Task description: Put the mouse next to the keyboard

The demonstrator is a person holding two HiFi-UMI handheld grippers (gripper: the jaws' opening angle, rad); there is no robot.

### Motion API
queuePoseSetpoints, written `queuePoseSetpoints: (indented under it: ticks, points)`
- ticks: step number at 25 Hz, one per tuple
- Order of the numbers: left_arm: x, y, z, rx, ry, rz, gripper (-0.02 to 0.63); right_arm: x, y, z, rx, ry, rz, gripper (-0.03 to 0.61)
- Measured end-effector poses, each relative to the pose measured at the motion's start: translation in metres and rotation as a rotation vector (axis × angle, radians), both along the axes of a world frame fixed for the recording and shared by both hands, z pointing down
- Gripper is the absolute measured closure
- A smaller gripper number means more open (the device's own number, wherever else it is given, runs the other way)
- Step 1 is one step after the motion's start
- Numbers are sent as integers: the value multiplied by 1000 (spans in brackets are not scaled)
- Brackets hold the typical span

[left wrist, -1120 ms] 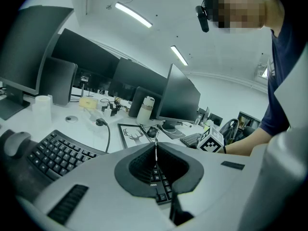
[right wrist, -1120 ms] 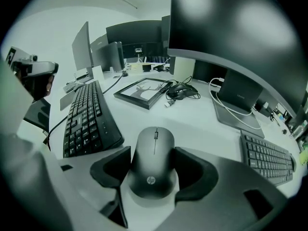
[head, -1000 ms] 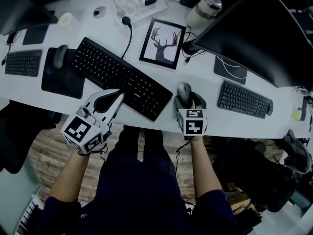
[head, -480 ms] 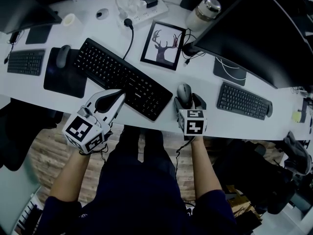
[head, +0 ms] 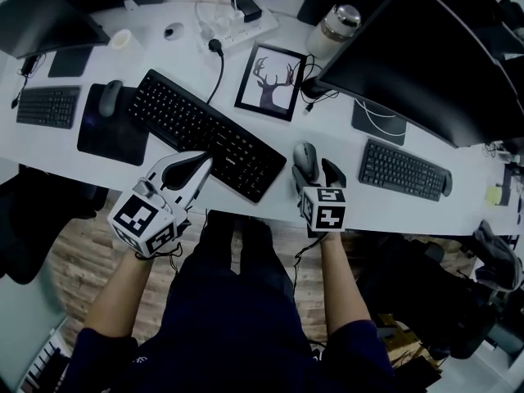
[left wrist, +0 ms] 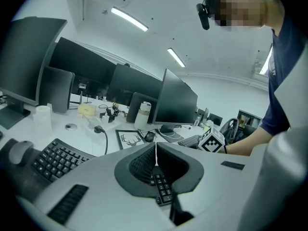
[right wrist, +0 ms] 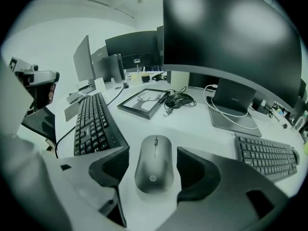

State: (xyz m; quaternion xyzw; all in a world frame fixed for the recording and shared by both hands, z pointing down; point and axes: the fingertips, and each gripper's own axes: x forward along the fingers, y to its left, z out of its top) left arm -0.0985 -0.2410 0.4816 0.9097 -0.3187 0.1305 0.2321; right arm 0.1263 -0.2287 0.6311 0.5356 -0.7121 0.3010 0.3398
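Right claw (right wrist: 153, 153), its jaws just opened wide, straddles the mouse (right wrist: 154, 177) without pinching it; the mouse sits on the worktop (right wrist: 192, 124) just beside the keyboard (right wrist: 94, 124). Placing looks done; next, draw back without nudging it. Left claw (left wrist: 155, 154) is pressed together, empty.

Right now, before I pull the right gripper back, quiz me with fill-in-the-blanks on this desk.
1. The right gripper, whose jaws have just been opening, has the ___ lying free between them.
2. In the head view the mouse lies just ___ of the long keyboard.
3. The left gripper has its jaws ___, holding nothing.
4. The framed picture shows a ___.
Missing: mouse; right; shut; deer.
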Motion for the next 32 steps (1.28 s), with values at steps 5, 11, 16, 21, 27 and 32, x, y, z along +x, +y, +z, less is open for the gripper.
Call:
queuePoseSetpoints:
  ticks: [5, 11, 16, 21, 27, 32]
  points:
    - [1, 2, -11, 24, 0, 5, 578, -2, 1, -20, 50, -28, 8, 264]
    - [2, 4, -26, 53, 3, 10, 578, -5, 3, -45, 98, -51, 19, 267]
    - [3, 6, -38, 77, 6, 16, 578, -5, 6, -65, 139, -67, 33, 273]
    - [6, 10, -50, 94, 12, 25, 578, -8, 12, -89, 174, -83, 38, 279]
    - [12, 12, -63, 125, 20, 33, 578, -13, 15, -124, 242, -109, 39, 295]
    - [14, 15, -74, 148, 24, 32, 578, -16, 16, -153, 296, -128, 27, 305]
